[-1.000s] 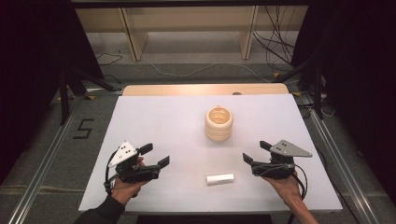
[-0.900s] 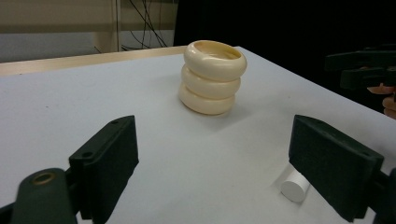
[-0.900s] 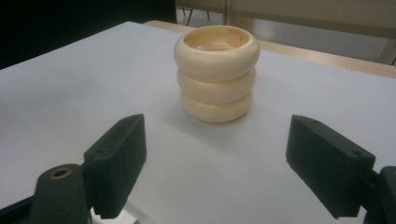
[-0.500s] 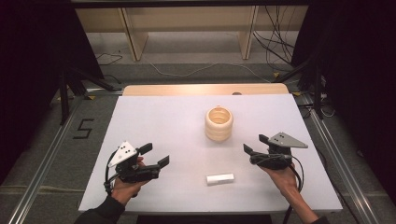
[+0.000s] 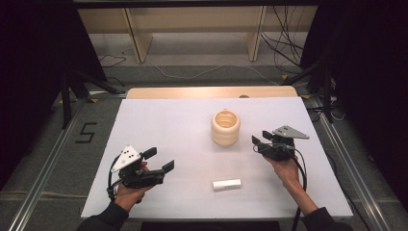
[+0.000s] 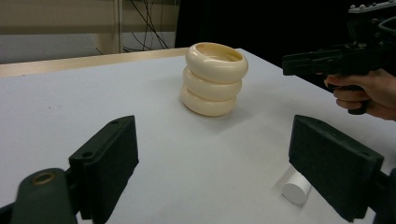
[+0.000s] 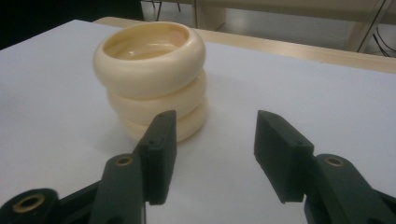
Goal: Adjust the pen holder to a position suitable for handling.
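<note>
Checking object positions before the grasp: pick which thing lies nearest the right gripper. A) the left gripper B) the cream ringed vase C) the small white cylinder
B: in the high view the right gripper sits just beside the cream ringed vase, while the white cylinder lies farther off.

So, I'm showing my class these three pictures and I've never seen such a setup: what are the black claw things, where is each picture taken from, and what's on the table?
The black claws are hand-held tools, not a robot: a person holds one two-jaw gripper in each hand. The high view looks down on the white table from above the person's side; the left gripper shows at its left, the right gripper at its right. The other two pictures come from small cameras riding on each gripper, looking along its own jaws. On the table stand a cream ribbed cup, shaped like three stacked rings, and a small white cylinder lying on its side. Both grippers are open and hold nothing. The right one points at the cup from close by.
</note>
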{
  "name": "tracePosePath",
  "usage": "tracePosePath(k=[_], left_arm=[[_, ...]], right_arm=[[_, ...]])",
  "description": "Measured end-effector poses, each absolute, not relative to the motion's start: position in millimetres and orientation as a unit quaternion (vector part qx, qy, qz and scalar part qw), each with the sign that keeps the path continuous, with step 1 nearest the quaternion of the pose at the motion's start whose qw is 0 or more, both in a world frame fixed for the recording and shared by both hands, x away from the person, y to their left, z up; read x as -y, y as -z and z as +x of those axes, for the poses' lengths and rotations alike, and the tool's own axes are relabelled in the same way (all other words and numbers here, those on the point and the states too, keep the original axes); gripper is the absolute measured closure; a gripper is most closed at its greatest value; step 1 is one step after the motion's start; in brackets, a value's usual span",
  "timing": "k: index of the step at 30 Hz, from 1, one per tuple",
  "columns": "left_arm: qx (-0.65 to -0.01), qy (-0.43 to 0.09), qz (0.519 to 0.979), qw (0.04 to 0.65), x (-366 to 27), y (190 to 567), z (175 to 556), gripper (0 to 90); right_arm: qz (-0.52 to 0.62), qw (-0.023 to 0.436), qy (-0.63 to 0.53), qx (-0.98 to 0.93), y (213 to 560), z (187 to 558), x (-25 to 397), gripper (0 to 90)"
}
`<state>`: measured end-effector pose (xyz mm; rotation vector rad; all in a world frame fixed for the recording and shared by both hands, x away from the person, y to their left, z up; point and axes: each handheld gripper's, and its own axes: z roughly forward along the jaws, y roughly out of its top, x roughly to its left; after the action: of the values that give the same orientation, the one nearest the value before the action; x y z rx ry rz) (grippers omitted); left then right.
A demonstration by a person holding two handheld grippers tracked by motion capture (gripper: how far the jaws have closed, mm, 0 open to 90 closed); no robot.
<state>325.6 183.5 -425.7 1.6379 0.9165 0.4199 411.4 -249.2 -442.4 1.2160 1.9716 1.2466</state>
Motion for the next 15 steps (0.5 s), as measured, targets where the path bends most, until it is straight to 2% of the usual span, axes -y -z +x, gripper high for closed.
tracePosePath(k=[4, 6, 7, 8, 9, 10, 15], left_arm=[[-0.390, -0.178, 0.700, 0.571, -183.2, 425.7, 325.5, 14.9], [-0.390, -0.178, 0.700, 0.571, -183.1, 425.9, 325.7, 14.9], [-0.391, -0.178, 0.700, 0.571, -183.1, 426.0, 325.8, 14.9], [-0.391, -0.179, 0.699, 0.571, -183.2, 426.0, 325.9, 14.9], [-0.391, -0.179, 0.700, 0.571, -183.3, 426.0, 325.8, 14.9], [-0.391, -0.179, 0.700, 0.571, -183.3, 426.1, 325.8, 14.9], [-0.390, -0.177, 0.700, 0.571, -183.0, 426.0, 325.7, 14.9]], right_arm=[[0.448, 0.253, -0.458, -0.725, 446.3, 422.6, 248.6, 58.7], [0.454, 0.247, -0.459, -0.723, 449.2, 430.6, 248.0, 67.0], [0.454, 0.247, -0.459, -0.723, 449.2, 430.6, 248.0, 67.0], [0.455, 0.248, -0.457, -0.723, 449.8, 433.2, 247.7, 70.3], [0.460, 0.247, -0.459, -0.719, 451.2, 439.3, 247.7, 77.6], [0.463, 0.245, -0.460, -0.717, 451.8, 442.3, 247.4, 80.2], [0.466, 0.243, -0.454, -0.719, 455.9, 456.1, 242.2, 88.7]])
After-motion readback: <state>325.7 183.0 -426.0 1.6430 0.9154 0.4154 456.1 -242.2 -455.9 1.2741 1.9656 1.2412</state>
